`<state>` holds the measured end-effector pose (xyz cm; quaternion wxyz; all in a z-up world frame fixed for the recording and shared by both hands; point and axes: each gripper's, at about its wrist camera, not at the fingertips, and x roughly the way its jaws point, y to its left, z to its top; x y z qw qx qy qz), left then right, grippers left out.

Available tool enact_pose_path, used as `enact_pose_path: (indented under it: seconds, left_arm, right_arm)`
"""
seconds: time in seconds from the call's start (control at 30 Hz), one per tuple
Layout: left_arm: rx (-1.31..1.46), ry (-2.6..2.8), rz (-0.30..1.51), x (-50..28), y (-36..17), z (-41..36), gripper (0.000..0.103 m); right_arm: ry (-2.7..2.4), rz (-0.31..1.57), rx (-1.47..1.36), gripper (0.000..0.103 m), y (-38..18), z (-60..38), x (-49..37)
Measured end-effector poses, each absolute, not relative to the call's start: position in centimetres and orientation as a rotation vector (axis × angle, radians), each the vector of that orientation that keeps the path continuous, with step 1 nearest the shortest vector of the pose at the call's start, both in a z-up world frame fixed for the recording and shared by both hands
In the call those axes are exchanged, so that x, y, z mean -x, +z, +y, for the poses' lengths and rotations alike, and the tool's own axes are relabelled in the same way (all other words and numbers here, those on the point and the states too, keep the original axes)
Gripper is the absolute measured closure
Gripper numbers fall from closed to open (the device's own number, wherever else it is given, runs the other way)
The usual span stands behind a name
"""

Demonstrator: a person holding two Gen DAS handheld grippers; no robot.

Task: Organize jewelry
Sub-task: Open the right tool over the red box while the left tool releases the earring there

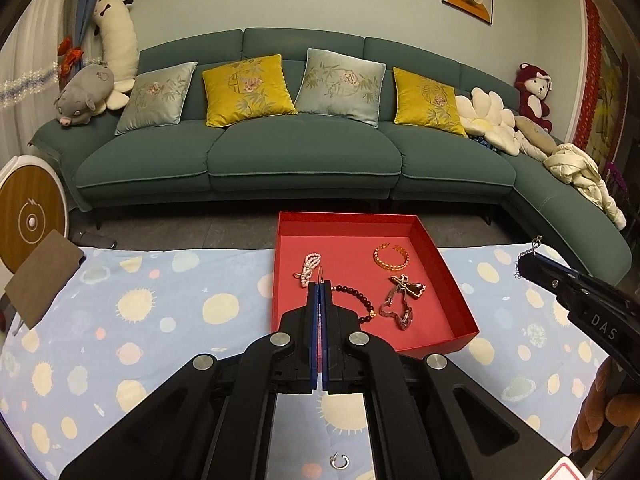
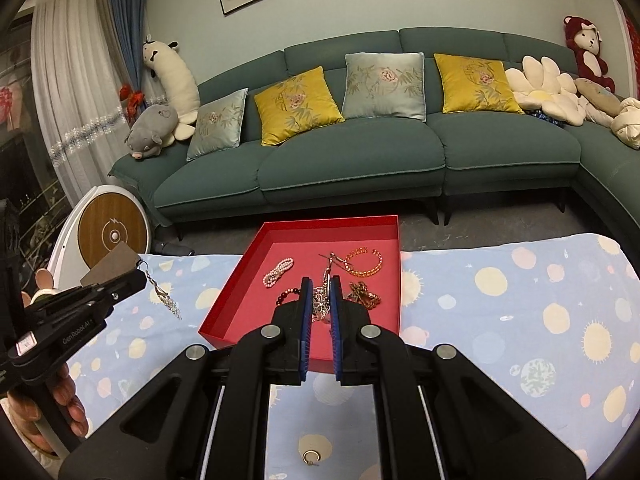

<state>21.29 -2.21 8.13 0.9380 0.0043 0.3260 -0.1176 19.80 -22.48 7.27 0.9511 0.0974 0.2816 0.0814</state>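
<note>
Four pieces already lay in the red tray (image 1: pixel 448 280) at the table's far edge: a pink bead strand (image 1: pixel 310 266) toward its left side, a gold cuff (image 1: pixel 391 258) toward the far right, a dark bead bracelet (image 1: pixel 358 298) near the front and a tangled gold-and-clear piece (image 1: pixel 404 298) beside it. The left gripper (image 1: pixel 320 286) was clamped shut on a dangling silver earring (image 2: pixel 164 294), held over the blue patterned cloth (image 1: pixel 140 320) just left of the tray, and the right gripper (image 2: pixel 321 286) was pinched on a silver filigree earring (image 2: pixel 320 300) over the tray's near part, so both seemed ready to be dropped in. A small open ring (image 1: pixel 339 461) remained on the cloth by the near edge, apparently the last loose item. From its own camera the left earring showed only as a thin hook above the fingertips; whether the right earring touched the tray floor could not be told, and the tray's near wall was hidden behind the fingers.
</note>
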Motion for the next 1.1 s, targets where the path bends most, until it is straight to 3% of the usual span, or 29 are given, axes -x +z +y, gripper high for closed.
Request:
enact_pose_path:
  seconds: [0.57,1.1]
  left_arm:
    - [-0.044,-0.216,0.648,-26.6,8.3,-3.4,0.103]
    - [-0.060,-0.178,0.721,-33.3,4.1,-5.0,0.103]
  right_arm:
    - [0.214,0.594,-0.180,0.095,7.0,-21.5,-25.3]
    - [0.226,0.745,-0.215,0.095,1.6,-19.3,-34.6]
